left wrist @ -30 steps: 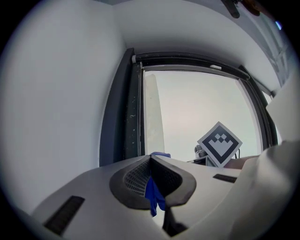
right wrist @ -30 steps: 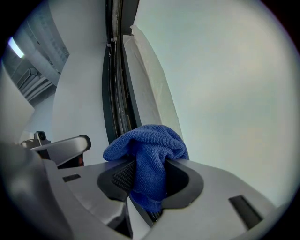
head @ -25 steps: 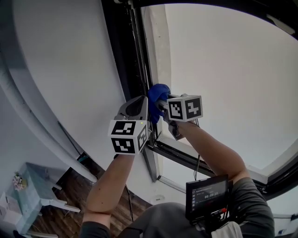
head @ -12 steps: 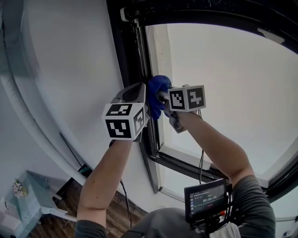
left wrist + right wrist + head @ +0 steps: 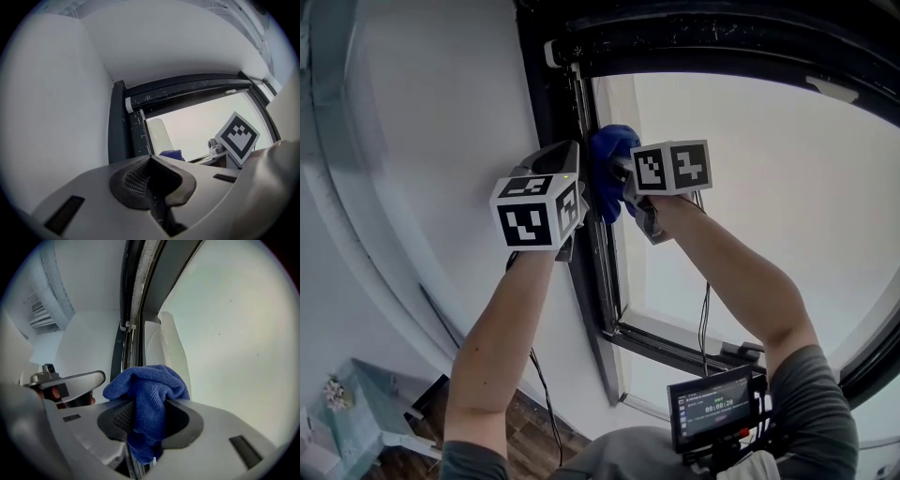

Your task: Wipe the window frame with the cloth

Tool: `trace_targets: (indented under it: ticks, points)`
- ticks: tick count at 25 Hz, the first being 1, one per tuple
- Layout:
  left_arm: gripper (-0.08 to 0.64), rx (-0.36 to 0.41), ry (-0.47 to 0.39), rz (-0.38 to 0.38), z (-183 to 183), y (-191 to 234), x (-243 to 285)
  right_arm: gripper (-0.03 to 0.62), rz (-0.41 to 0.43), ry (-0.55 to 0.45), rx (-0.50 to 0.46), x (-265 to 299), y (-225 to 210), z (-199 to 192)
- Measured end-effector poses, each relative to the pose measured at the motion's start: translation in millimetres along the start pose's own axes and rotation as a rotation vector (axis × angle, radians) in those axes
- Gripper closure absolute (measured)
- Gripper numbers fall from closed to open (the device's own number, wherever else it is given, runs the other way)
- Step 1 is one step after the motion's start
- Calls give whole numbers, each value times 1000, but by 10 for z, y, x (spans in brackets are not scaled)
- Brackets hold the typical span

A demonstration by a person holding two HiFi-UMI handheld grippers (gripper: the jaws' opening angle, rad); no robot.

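The black window frame (image 5: 592,253) runs upright through the head view and meets its top rail (image 5: 703,37). My right gripper (image 5: 621,174) is shut on a bunched blue cloth (image 5: 609,161), which presses on the upright frame member high up, below the top corner. In the right gripper view the cloth (image 5: 149,383) bulges out between the jaws of the right gripper (image 5: 146,417), against the frame (image 5: 133,296). My left gripper (image 5: 572,159) hovers just left of the cloth, by the frame's outer edge. Seen in the left gripper view, the left gripper (image 5: 151,182) is shut on nothing, pointing at the frame corner (image 5: 127,104).
A white wall (image 5: 441,112) lies left of the frame, and bright glass (image 5: 769,187) to its right. A small monitor (image 5: 714,407) and a cable (image 5: 705,319) hang near my chest. A pale table (image 5: 356,398) stands far below at the left.
Both grippers and the cloth have moved up the upright frame member. The frame's top corner and top rail have come further into view.
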State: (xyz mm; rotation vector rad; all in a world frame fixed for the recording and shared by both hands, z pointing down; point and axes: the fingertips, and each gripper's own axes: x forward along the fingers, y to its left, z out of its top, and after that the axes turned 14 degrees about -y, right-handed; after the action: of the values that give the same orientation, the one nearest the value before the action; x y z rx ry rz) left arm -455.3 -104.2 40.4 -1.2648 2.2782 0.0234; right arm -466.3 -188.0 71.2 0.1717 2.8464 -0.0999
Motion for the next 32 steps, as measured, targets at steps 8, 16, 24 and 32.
trace_targets:
  ticks: [8, 16, 24, 32]
  points:
    - [551, 29, -48, 14, 350, 97, 154, 443, -19, -105, -67, 113, 59, 486]
    - [551, 33, -68, 9, 490, 121, 241, 443, -39, -186, -57, 207, 60, 821]
    - [550, 42, -89, -12, 493, 69, 145, 443, -37, -231, -75, 178, 110, 965]
    - [549, 14, -116, -45, 419, -158, -37, 443, 18, -226, -87, -241, 276, 859]
